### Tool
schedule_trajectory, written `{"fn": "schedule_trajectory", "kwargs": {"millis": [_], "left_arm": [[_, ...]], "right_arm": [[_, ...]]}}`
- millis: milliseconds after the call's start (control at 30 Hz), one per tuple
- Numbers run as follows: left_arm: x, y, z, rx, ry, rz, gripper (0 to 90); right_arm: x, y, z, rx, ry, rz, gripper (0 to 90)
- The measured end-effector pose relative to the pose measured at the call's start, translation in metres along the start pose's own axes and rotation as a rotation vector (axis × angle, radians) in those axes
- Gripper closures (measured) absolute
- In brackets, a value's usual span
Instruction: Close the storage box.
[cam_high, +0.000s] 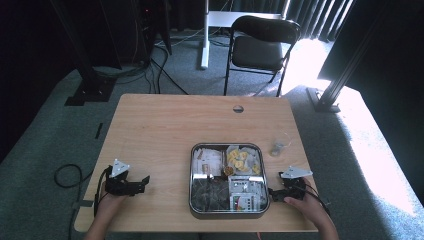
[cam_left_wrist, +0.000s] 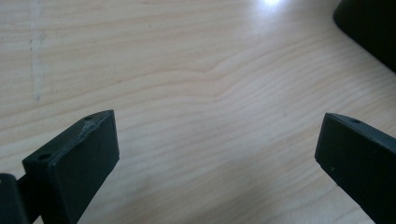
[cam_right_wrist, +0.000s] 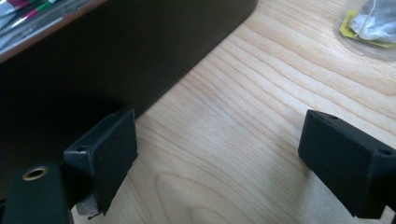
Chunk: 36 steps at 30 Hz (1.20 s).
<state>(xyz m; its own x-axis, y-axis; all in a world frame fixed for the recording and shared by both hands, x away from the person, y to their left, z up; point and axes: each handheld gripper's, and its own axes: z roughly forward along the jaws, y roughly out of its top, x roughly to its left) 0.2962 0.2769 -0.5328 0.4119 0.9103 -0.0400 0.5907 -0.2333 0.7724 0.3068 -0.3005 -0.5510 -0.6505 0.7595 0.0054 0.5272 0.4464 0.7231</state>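
Near the front edge of the pale, fine-grained wooden bench (cam_high: 165, 125), two hands are each resting a black, blocky two-jaw gripper on the wood. The left gripper (cam_high: 145, 179) is lying toward the front left corner, capped by a grey three-cornered plate; in the left gripper view (cam_left_wrist: 217, 149) its flat, matt rectangular jaws are standing wide apart, released, with bare wavy wood grain showing between them. The left hand (cam_high: 111, 200) is wrapping around its body from below.

The right gripper (cam_high: 270, 192) is sitting toward the front right corner, pointing at the right wall of the square, round-cornered shiny metal tray (cam_high: 191, 180). In the right gripper view (cam_right_wrist: 218, 149) its jaws are also gaping, holding nothing, and one jaw is lying just beside the tray's dark, smooth wall (cam_right_wrist: 116, 60), though I cannot tell whether they are touching. The right hand (cam_high: 310, 205) is gripping it from behind.

The tray is occupying the bench's front middle, between the two grippers, and is carrying flat packets: dark crinkled ones at the near side, white printed ones, and yellow pieces farther back.

Just beyond the tray's far right corner, a small crumpled clear plastic wrapper (cam_high: 278, 147) with a yellow scrap inside (cam_right_wrist: 369, 23) is lying on the wood.

Near the far edge, a round cable hole (cam_high: 238, 108) is piercing the bench top.
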Motion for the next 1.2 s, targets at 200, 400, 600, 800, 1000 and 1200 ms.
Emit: {"fn": "schedule_trajectory", "kwargs": {"millis": [200,400,600,800,1000,1200], "left_arm": [[0.004,-0.007,-0.007,0.01,0.034,-0.018,0.0],[0.008,-0.016,-0.016,-0.004,0.043,-0.052,0.0],[0.008,-0.022,-0.021,0.019,0.099,-0.058,0.0],[0.009,-0.024,-0.028,0.01,0.148,-0.099,0.0],[0.012,-0.03,-0.027,0.064,0.22,-0.151,0.0],[0.016,-0.033,-0.023,0.123,0.239,-0.188,0.0]], "right_arm": [[0.0,0.0,0.0,0.0,0.0,0.0,11.2],[0.0,0.0,0.0,0.0,0.0,0.0,11.2],[0.0,0.0,0.0,0.0,0.0,0.0,11.2],[0.0,0.0,0.0,0.0,0.0,0.0,11.2],[0.0,0.0,0.0,0.0,0.0,0.0,11.2],[0.0,0.0,0.0,0.0,0.0,0.0,11.2]]}}
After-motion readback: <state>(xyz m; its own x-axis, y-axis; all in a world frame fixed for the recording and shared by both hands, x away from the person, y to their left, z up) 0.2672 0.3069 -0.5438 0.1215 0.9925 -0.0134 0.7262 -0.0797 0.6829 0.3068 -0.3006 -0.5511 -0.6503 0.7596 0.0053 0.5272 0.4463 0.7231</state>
